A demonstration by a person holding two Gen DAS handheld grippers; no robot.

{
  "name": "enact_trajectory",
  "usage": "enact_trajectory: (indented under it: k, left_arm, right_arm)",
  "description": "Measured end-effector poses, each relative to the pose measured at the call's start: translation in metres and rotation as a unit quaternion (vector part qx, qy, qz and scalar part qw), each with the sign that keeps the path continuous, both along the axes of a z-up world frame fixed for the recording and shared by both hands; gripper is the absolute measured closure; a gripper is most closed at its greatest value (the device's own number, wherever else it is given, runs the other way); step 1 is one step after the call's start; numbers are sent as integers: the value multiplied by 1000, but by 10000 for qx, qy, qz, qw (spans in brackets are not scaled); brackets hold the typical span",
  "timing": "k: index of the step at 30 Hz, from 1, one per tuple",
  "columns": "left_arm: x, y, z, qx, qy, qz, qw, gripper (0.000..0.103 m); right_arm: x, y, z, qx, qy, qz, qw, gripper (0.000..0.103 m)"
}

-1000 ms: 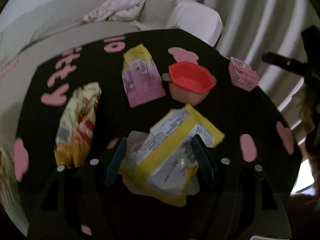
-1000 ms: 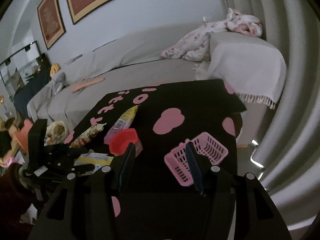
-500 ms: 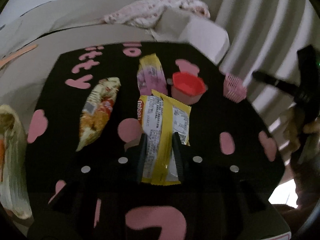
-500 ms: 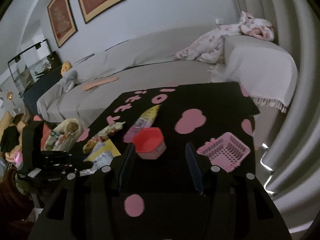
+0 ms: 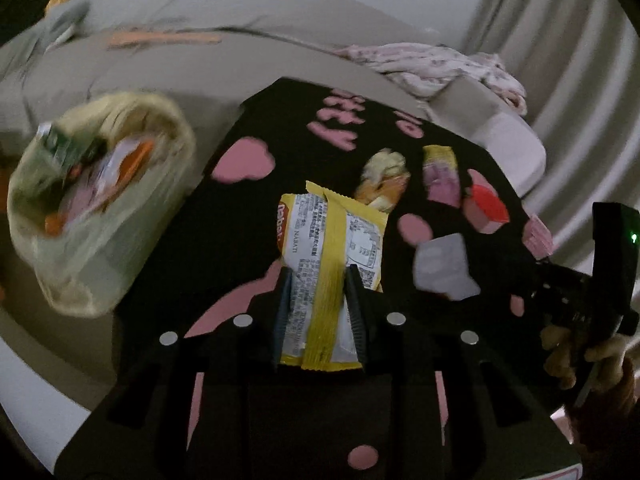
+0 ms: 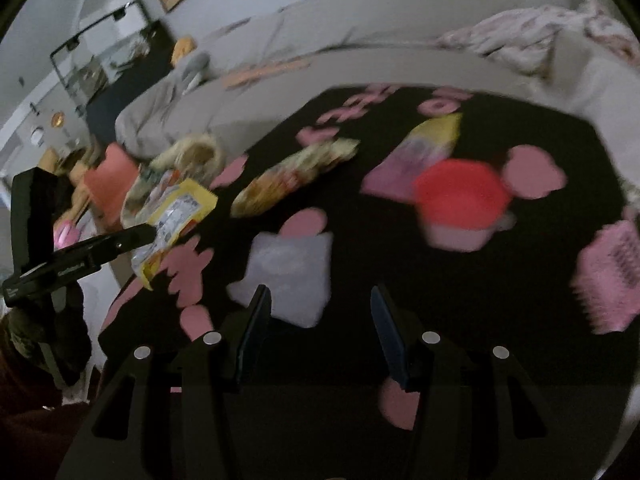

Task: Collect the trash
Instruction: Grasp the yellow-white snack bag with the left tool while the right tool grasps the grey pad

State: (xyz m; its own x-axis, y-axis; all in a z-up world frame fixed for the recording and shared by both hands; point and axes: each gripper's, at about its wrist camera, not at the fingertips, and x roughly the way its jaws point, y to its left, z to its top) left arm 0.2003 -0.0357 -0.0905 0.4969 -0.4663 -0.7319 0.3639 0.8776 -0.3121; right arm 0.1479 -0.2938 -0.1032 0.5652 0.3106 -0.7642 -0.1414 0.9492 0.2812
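My left gripper (image 5: 318, 280) is shut on a yellow and white snack wrapper (image 5: 332, 240) and holds it above the black table's left part; the wrapper also shows in the right wrist view (image 6: 172, 216). A trash bag (image 5: 96, 200) full of wrappers hangs open off the table's left edge. My right gripper (image 6: 316, 300) is open and empty, just above a pale crumpled paper (image 6: 292, 276). On the table lie an orange-yellow snack bag (image 6: 292, 176), a pink-yellow wrapper (image 6: 420, 152) and a red-lidded cup (image 6: 460, 200).
A pink basket (image 6: 612, 276) stands at the table's right edge. The black tablecloth (image 5: 248, 216) has pink shapes. A grey sofa (image 5: 240, 56) with a flowered blanket (image 5: 432, 64) runs behind the table. Curtains hang at the right.
My left gripper has lifted the yellow wrapper and swung left toward the trash bag. My right gripper has moved forward and down over the table to the pale paper.
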Motion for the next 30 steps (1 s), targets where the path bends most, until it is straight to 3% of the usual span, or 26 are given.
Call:
enact_trajectory:
  k: [4,6,8,13,16,18,24,28,30]
  left_arm:
    - [-2,10,-15,-83,161,200,9996,77]
    - [-2,13,-20,-110,217,237,9994,77]
    - [-2,14,-23,-146,245,248,9993,75]
    - [-3,15,-23,-319,138,260,9991,71]
    - [-2,14,-22,-489,-43,227,9985,63]
    - [-1,10,-23,-472,-105,193,9986,61]
    - [0,7,-23,-483,-3,101,9988,61]
    - [-3,7,-20,-458,-12,74,9989,60]
    - [-4,8,-18,-407,2,78,9991,60]
  right_arm:
    - [15,25,-16,-41,407,268,9988,54]
    - [16,31,-18,-15,434,363,9984,46]
    - [19,36,-20,71,520,577,9970,29]
    - [21,48,-18,-424,529,872,9939,29]
    - [25,52,-21,-1108,350,661,9910,29]
    - [31,53,-24,-1306,160,653,9892,29]
    - [47,58,-28,-1564,21,810,9844,29]
    - [58,49,-26,-1246,36,778,9891,29]
    - [58,46,-24,-1067,34,747,9915,43]
